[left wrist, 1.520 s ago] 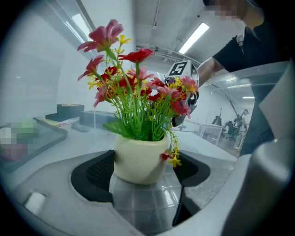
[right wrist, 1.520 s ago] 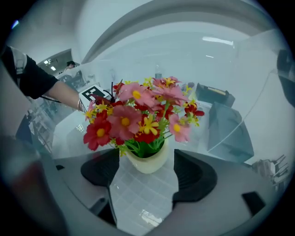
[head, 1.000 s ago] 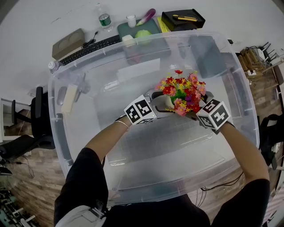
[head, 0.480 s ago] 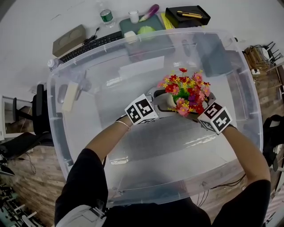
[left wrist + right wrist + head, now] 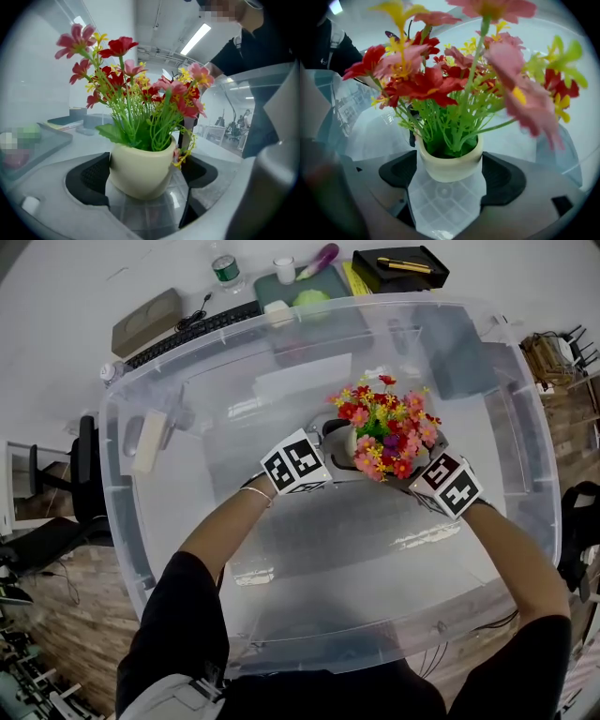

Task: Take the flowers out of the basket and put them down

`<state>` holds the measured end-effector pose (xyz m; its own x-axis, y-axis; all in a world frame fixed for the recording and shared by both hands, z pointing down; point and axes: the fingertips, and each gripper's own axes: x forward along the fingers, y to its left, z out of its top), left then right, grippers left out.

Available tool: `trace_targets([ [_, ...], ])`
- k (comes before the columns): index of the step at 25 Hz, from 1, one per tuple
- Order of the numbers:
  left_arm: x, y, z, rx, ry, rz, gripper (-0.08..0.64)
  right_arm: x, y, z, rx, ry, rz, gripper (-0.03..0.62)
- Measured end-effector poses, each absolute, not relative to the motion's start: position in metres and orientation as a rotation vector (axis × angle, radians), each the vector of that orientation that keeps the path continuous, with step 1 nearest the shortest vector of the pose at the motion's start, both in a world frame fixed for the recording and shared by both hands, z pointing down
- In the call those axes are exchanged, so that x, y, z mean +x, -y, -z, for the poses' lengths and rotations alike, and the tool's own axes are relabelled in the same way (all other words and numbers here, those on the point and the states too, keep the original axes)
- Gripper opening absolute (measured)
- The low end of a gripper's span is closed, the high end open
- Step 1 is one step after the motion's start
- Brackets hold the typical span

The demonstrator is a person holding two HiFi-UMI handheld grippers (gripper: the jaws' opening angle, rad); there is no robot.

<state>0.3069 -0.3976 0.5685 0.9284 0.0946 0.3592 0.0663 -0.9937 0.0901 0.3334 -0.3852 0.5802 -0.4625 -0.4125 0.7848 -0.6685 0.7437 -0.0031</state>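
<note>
Left gripper view is showing the left gripper [image 5: 143, 180] standing wide, its jaws having just been opening, with the cream pot [image 5: 140, 171] sitting between the pads. The right pad is standing clear of the pot, and the left pad is lying just beside it; whether it is touching I cannot tell. Right gripper view is showing the right gripper [image 5: 449, 176] gripping the same pot from the other side, both pads pressing on its wall below the rim. Red, pink and yellow flowers [image 5: 136, 89] on green stems are rising out of the pot. Head view is showing black-and-white square patterns facing up on the marker cubes [image 5: 295, 463] [image 5: 448, 486]. It is also showing the pot sitting inside the clear bin [image 5: 150, 549], right of its middle; whether the pot is resting on the floor I cannot tell. Beyond the bin, a keyboard [image 5: 192, 334], a bottle [image 5: 223, 268] and a black tray [image 5: 401, 266] are lying on the desk. The bottle is wearing a green label too small to read.
</note>
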Motion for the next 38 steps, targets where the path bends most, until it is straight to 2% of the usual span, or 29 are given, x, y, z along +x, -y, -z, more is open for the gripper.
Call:
trace_targets([
  [12,0.319,0.398,-0.573,3.027,-0.19,-0.619,0.497,0.333,0.392,-0.586,0.795,2.154,-0.368,0.426],
  [38,0.312,0.401,-0.562,2.981,-0.108,-0.579,0.481,0.325,0.391,-0.575,0.747,2.228,-0.373,0.426],
])
